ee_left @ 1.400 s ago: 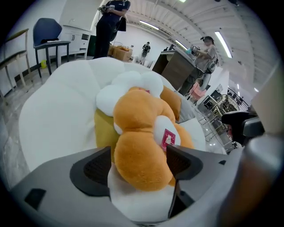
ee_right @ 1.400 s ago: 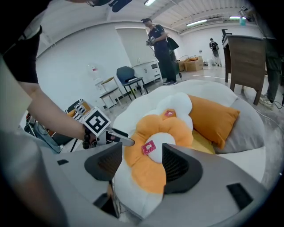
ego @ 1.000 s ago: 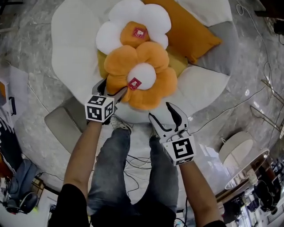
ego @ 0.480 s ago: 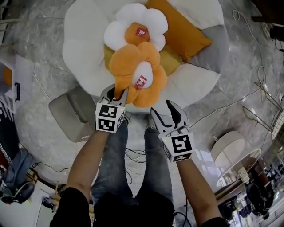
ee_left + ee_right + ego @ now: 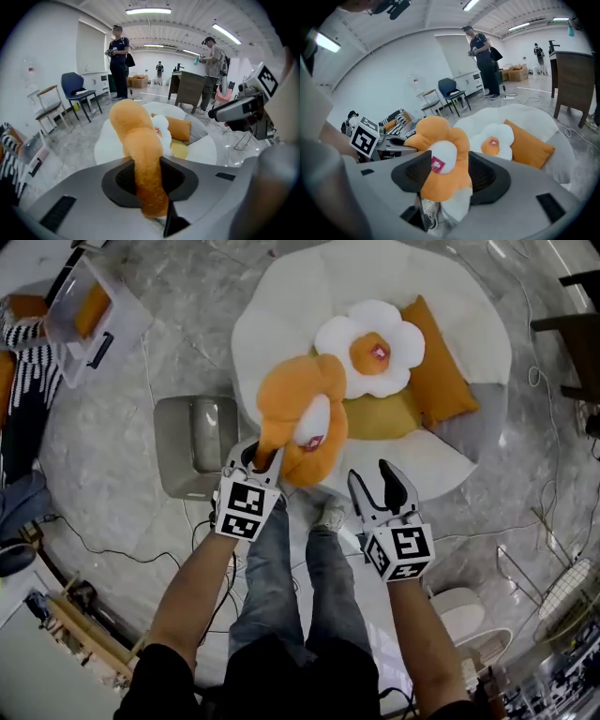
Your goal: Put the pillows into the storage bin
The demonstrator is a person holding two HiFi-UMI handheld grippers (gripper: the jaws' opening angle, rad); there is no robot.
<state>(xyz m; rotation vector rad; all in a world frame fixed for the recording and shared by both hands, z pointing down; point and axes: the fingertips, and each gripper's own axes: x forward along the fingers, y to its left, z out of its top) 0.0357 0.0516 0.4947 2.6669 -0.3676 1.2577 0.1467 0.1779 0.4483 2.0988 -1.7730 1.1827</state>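
Petal of the orange flower [image 5: 302, 413] is what my left gripper [image 5: 253, 454] has. Its jaws have just been closing and now pinch that one lobe tight between the pads. The rest of the pillow stands up ahead of the fingertips, with its white centre and red tag turned toward my right gripper [image 5: 377, 482]. That one holds nothing. Its jaws have just been narrowing a little and stand about half apart, with the flower beyond them and to their left, not touching the pads. Ahead of the right gripper, the white flower [image 5: 370, 348] lies on the big white pouf [image 5: 281, 324]. It rests partly on a yellow cushion [image 5: 375, 415], with an orange cushion [image 5: 437, 381] against its right side. A grey mat [image 5: 178, 451] sits on the floor just left of my left gripper. The bin [image 5: 122, 334] is well off to that gripper's left and farther ahead, clear-walled, with something orange inside it.
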